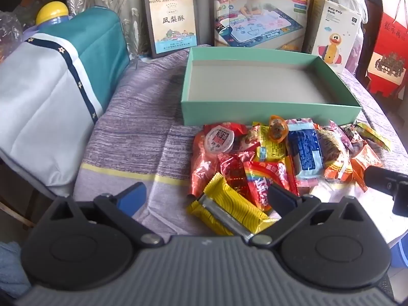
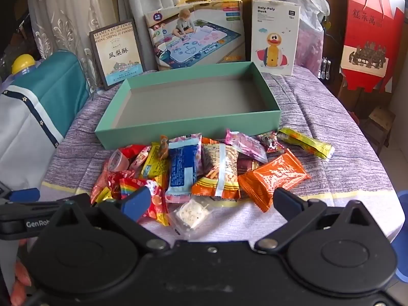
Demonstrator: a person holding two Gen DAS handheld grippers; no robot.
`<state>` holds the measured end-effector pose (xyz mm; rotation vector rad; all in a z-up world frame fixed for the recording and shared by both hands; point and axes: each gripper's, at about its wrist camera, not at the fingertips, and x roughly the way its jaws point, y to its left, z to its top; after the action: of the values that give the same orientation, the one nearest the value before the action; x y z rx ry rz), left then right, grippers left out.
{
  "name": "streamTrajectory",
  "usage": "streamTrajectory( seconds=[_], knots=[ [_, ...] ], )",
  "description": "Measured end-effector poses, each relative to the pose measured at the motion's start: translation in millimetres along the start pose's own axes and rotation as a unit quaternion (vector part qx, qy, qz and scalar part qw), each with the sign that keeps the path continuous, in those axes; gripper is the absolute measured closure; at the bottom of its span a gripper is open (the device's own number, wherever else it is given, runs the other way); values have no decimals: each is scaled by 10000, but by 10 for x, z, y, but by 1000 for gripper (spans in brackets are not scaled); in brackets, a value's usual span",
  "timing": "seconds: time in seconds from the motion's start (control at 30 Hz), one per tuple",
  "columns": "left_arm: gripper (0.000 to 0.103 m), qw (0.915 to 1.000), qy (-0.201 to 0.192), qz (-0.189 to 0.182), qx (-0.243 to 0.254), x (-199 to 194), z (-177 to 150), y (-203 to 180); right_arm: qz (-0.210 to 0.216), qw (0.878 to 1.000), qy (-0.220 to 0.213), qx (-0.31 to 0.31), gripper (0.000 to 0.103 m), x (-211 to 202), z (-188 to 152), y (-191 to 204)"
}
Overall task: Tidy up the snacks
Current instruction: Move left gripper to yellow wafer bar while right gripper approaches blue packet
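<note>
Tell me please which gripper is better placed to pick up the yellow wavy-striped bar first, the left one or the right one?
Left, probably. The yellow bar lies just ahead of the open left gripper, almost between its fingers. In the right wrist view, the open right gripper has the small clear packet before it instead.

Soft daylight all over, pretty bright, nothing harsh. The foil snack wrappers [image 1: 257, 178] catch small glints. Inside the green box [image 2: 188, 127] the near wall throws a mild shadow across the floor. Both views bend hard at the edges, classic fisheye, and the corners go dark. The toy boxes [image 1: 260, 23] at the back look soft and hazy.
</note>
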<state>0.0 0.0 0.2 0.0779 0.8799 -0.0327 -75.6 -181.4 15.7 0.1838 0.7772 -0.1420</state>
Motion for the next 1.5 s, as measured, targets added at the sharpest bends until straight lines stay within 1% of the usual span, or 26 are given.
streamTrajectory(
  seconds=[0.2,0.37,0.67,0.8,0.9,1.03,1.13,1.27,1.37,1.5],
  knots=[
    [0,10000,-3,69,28,-3,-41,-98,-15,10000,30,-2,0,0,1,-1],
    [0,9998,148,-54,-74,23,-1,5,-30,10000,10,10,0,-5,6,-32],
    [0,9996,256,22,-76,39,-10,21,-52,10000,48,31,0,-3,-1,-21],
    [0,9992,360,147,-103,56,-32,56,-31,9999,8,100,0,-21,-11,-41],
    [0,9988,444,127,-181,73,-47,82,-3,9999,50,139,0,-2,-25,-52],
    [0,9987,483,119,-122,78,-57,41,62,9997,-2,241,0,-11,-34,-78],
    [0,9985,539,89,-64,93,-62,-9,45,9996,-175,222,0,-36,-59,-95],
    [0,9979,633,-38,-106,136,-65,-51,-73,9994,-344,-75,0,-35,-107,-63],
    [0,9966,787,-141,-210,219,-54,-88,26,9996,-260,-48,0,-6,-123,-92],
    [0,9944,970,-232,-338,393,-58,-197,250,9995,-44,193,0,46,-100,-189]
  ],
)
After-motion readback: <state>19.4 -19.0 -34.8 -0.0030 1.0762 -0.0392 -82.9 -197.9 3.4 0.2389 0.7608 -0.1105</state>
